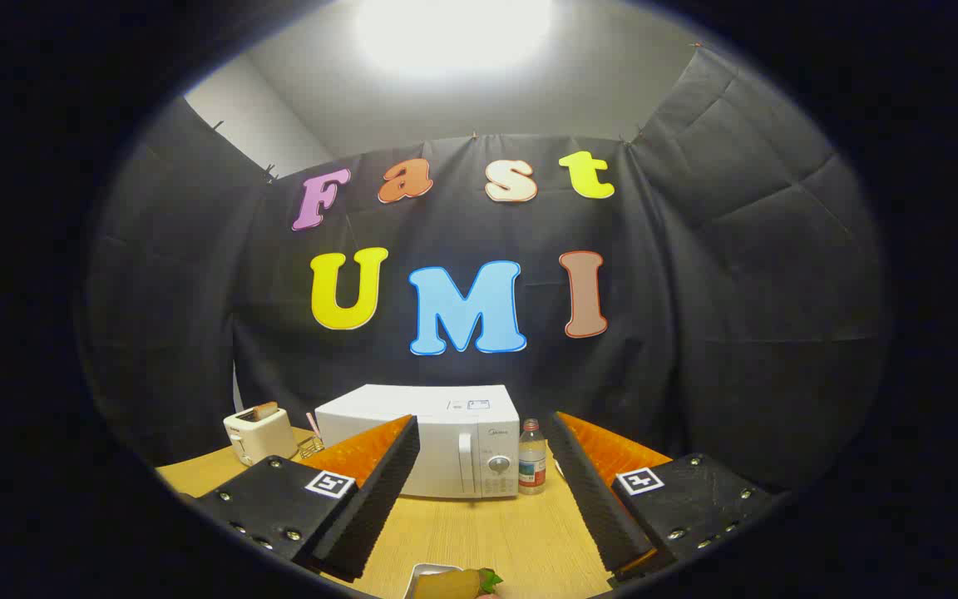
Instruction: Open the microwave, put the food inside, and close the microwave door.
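- One set of tongs (479,507), its two fingers (379,491) spread wide with nothing between them but bare counter (479,532).
- One white dish (429,578) of food (456,585) just below the fingers, yellowish with a green bit; what it is, is hard to tell.
- One white microwave (437,441) beyond the fingers, door shut, its long axis lying sideways, vertical handle and dials toward its right.
- One bottle (532,466) upright just right of it.
- One white toaster (259,434) to its left.

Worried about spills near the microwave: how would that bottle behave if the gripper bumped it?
The bottle stands tall and narrow beside the microwave, so it would probably tip easily. Being round, it would likely roll once down. The gripper is open, well short of it.
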A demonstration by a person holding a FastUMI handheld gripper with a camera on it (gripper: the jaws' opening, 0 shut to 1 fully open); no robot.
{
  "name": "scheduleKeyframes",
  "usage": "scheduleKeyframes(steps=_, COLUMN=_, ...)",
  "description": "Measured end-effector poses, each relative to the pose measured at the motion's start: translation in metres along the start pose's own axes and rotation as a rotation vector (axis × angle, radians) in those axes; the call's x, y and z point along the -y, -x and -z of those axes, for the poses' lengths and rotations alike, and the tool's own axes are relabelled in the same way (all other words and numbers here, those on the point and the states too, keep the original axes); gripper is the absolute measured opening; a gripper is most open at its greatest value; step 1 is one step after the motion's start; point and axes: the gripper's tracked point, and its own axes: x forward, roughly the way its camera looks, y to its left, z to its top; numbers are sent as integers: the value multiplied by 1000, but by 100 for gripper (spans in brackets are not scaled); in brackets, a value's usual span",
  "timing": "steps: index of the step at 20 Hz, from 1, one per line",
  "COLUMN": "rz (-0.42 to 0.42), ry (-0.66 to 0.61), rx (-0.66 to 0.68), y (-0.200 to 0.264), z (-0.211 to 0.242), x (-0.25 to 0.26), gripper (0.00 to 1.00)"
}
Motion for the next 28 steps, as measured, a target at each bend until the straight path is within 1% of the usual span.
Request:
scheduleKeyframes(steps=6, rz=-14, ry=1, rx=4, y=4, z=0, x=-3, gripper=99)
scheduleKeyframes(steps=16, rz=0, ry=-19, rx=3, y=2, z=3, x=3, gripper=98)
scheduleKeyframes(steps=22, rz=-21, ry=-13, rx=-4, y=-27, z=7, x=-4, gripper=99)
scheduleKeyframes(steps=28, rz=-65, ry=-11, rx=-40, y=-76, z=22, x=-16, gripper=99)
